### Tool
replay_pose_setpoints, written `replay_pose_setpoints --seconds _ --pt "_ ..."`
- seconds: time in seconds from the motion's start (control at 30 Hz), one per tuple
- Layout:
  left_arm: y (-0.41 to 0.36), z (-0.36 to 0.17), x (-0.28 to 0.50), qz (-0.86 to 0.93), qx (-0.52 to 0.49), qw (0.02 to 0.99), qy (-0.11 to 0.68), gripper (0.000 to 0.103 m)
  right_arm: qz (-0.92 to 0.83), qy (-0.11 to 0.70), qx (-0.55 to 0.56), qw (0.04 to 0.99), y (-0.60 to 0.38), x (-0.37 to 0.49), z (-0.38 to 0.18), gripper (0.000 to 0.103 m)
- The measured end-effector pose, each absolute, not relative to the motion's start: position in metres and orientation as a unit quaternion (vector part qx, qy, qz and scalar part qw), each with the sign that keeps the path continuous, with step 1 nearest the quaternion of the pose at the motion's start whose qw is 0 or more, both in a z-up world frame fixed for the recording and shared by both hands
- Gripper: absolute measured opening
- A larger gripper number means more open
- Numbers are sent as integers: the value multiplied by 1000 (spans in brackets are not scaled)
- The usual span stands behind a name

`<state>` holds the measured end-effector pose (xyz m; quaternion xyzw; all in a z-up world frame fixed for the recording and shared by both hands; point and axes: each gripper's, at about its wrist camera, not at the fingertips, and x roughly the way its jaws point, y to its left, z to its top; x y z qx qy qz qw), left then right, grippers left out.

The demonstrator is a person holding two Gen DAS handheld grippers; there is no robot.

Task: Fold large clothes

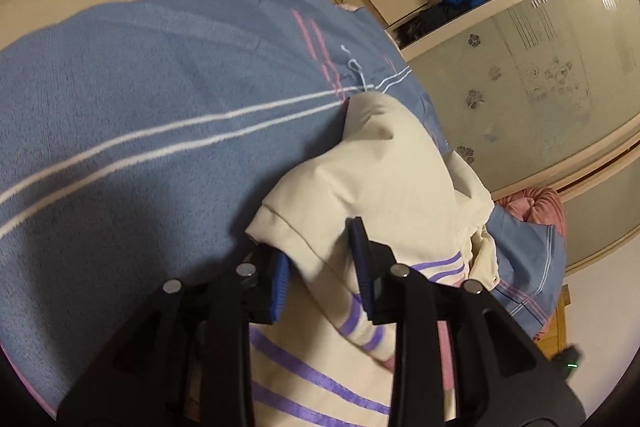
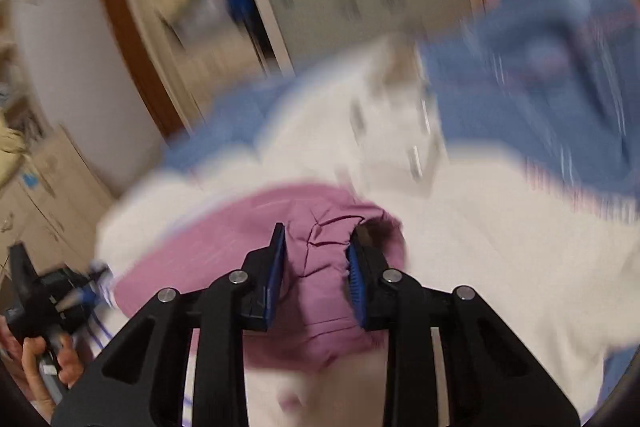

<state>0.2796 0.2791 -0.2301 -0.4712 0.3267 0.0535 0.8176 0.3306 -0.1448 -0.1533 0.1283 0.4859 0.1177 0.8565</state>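
The cream garment (image 1: 372, 187) with purple stripes lies bunched on a blue bedspread (image 1: 140, 99), near a wardrobe (image 1: 520, 75) with a frosted sliding door. The left gripper (image 1: 322, 267) has its blue-padded fingers (image 1: 362, 259) spread apart on either side of a fold of the cream cloth, with a gap showing between pads and fabric. In the blurred right wrist view, the right gripper (image 2: 316, 255) also stands with fingers apart over a pink part (image 2: 312, 267) of the garment, and whether the pads touch the cloth cannot be told.
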Motion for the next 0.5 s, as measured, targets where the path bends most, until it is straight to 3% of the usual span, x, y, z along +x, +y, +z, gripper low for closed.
replay_pose_setpoints --seconds 0.03,0.1,0.13,0.17,0.27,0.43,0.47,0.5 --pt "281 -230 279 51 -472 817 327 31 111 505 152 842 -153 330 -160 33" --pt "281 -229 278 48 -471 818 328 33 84 494 183 846 -169 322 -157 60" --pt "281 -228 278 48 -468 818 329 34 66 475 191 856 -177 317 -149 80" --pt "280 -227 277 50 -465 820 330 38 50 455 195 867 -182 312 -140 86" --pt "274 -223 278 51 -446 829 335 47 60 426 189 883 -183 321 -125 92" --pt "272 -224 278 51 -442 828 340 47 125 504 248 818 -176 380 -160 92" --pt "274 -225 278 49 -447 826 340 47 139 516 266 802 -171 391 -171 90" --pt "276 -226 277 49 -452 823 340 47 153 516 285 793 -169 399 -178 80"
